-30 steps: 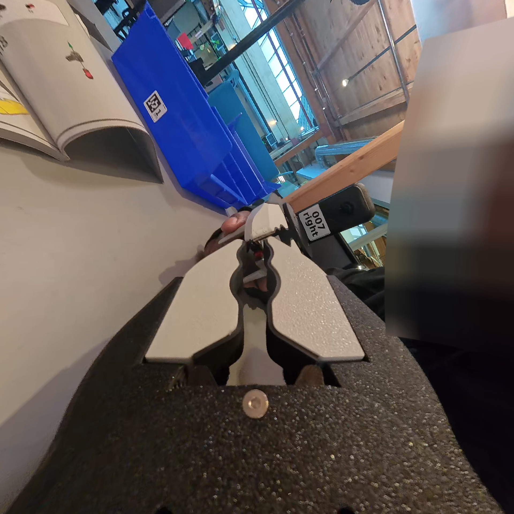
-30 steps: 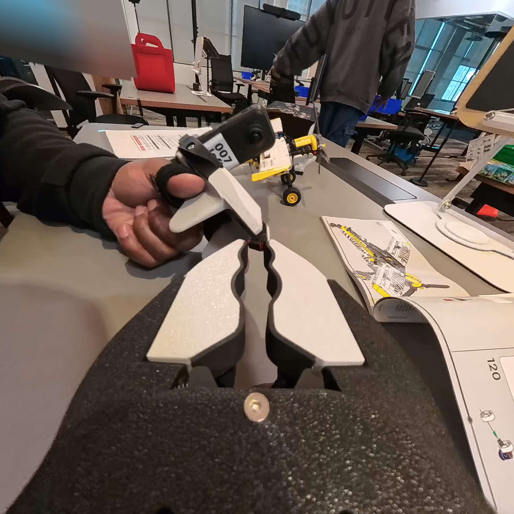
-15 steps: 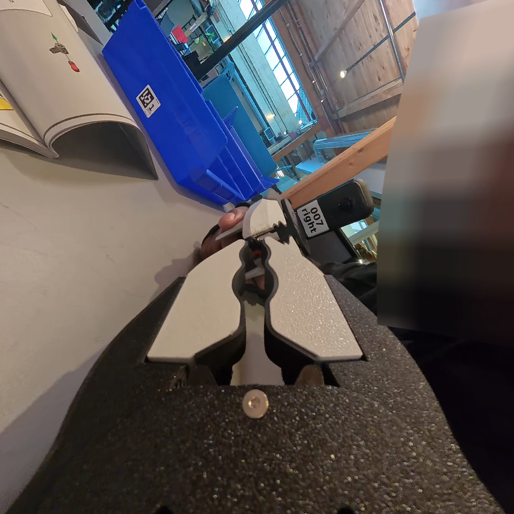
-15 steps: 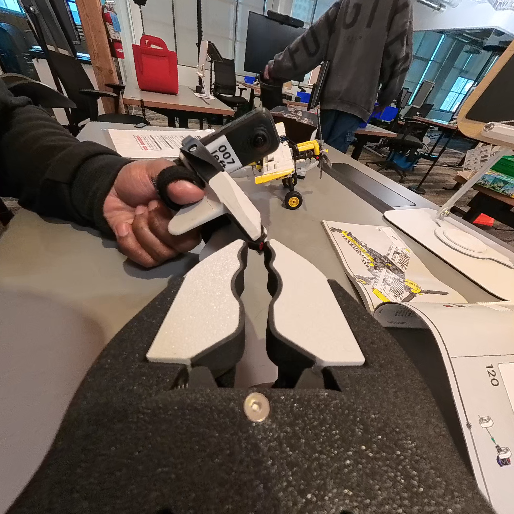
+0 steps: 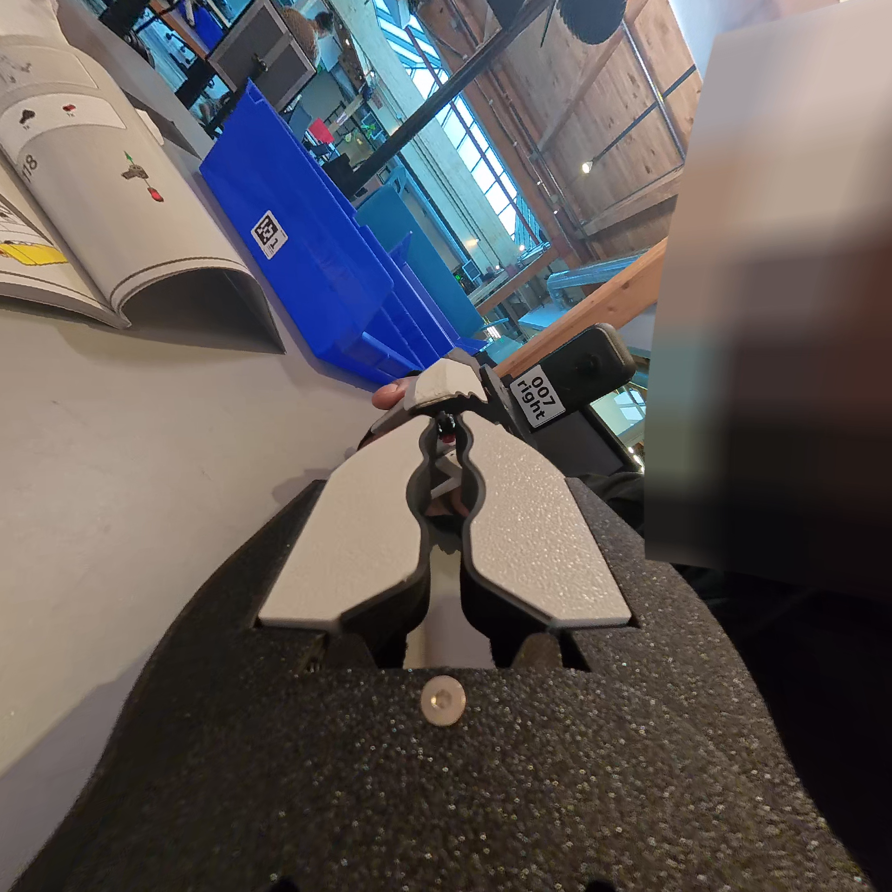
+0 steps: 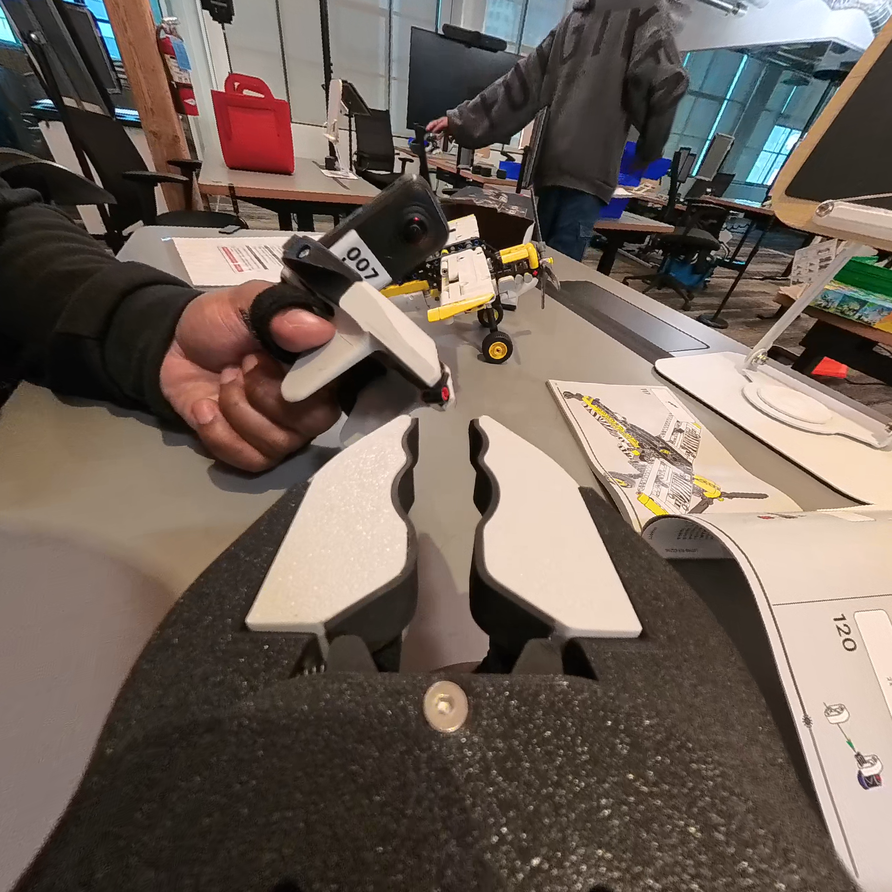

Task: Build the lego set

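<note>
Right wrist view: right gripper (image 6: 443, 425) open over bare table (image 6: 96, 507); left gripper (image 6: 441, 393) pinches small black-and-red piece (image 6: 443, 395).

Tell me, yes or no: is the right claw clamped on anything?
No. The right claw stands open over bare table, with nothing between its fingers.

Right gripper (image 6: 443, 425) is sitting with jaws parted over bare grey table (image 6: 120, 507), nothing between the pads. Left gripper (image 6: 441, 393), in a person's hand (image 6: 231, 381), is pinching a small black-and-red piece (image 6: 438, 395) just beyond the right fingertips (not touching them). Yellow-and-white brick plane (image 6: 473, 285) is standing behind; open instruction booklet (image 6: 675, 463) is lying to the right.
</note>
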Available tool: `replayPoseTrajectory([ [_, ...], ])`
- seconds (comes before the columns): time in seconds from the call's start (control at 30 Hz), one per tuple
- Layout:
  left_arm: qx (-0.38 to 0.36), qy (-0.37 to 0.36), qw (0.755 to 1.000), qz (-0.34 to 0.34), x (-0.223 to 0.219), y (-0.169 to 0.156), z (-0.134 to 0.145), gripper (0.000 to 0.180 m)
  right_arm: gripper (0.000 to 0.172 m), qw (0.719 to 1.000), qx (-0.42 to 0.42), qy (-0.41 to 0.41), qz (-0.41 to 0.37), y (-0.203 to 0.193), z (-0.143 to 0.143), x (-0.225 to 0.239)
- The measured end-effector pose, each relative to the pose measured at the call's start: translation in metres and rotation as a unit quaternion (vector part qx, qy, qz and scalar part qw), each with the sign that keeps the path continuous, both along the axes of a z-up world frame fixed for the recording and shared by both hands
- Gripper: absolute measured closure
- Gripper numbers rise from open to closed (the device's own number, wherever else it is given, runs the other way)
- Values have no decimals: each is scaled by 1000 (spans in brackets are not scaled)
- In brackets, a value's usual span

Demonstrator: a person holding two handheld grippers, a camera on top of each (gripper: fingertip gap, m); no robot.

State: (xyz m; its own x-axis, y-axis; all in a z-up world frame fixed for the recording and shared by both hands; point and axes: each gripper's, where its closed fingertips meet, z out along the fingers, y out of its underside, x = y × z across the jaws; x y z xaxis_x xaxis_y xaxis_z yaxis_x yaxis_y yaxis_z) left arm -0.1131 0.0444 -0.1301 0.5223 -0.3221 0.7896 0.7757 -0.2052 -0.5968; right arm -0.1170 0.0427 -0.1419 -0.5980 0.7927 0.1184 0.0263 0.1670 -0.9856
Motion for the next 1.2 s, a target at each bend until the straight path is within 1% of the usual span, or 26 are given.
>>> replayPoseTrajectory([
  [0.27, 3, -2, 1000, 0, 0, -1, 1, 174, 152, 1000, -1, -19, -2, 2, -2, 3],
  [0.37, 4, 4, 1000, -1, 1, -2, 1, 173, 152, 999, 19, -37, 2, 5, 2, 9],
  [0.43, 3, 12, 1000, 0, 2, -2, 1, 173, 152, 998, 38, -56, -2, 15, 6, 16],
  [0.5, 2, 23, 1000, 1, 4, -1, 0, 173, 152, 996, 53, -74, -15, 38, 17, 28],
  [0.53, 1, 28, 1000, 1, 5, -1, 0, 173, 152, 994, 63, -82, -27, 56, 26, 36],
  [0.6, 0, 36, 999, 1, 7, -1, -1, 173, 152, 989, 89, -94, -70, 104, 47, 51],
  [0.67, -1, 41, 999, -2, 8, -1, -1, 173, 152, 977, 132, -116, -121, 160, 65, 63],
  [0.73, -1, 43, 999, -5, 9, -1, -1, 173, 152, 957, 186, -146, -169, 215, 74, 71],
  [0.8, -1, 44, 999, -5, 10, 0, -1, 173, 153, 941, 212, -172, -199, 255, 75, 74],
  [0.9, 0, 49, 999, -2, 9, 1, -1, 173, 153, 928, 229, -209, -204, 283, 64, 75],
  [1.03, 2, 55, 998, 2, 9, 1, -1, 173, 153, 917, 252, -227, -211, 302, 49, 75],
  [1.2, 2, 63, 998, 3, 8, 2, -1, 173, 153, 909, 252, -246, -221, 326, 43, 79],
])
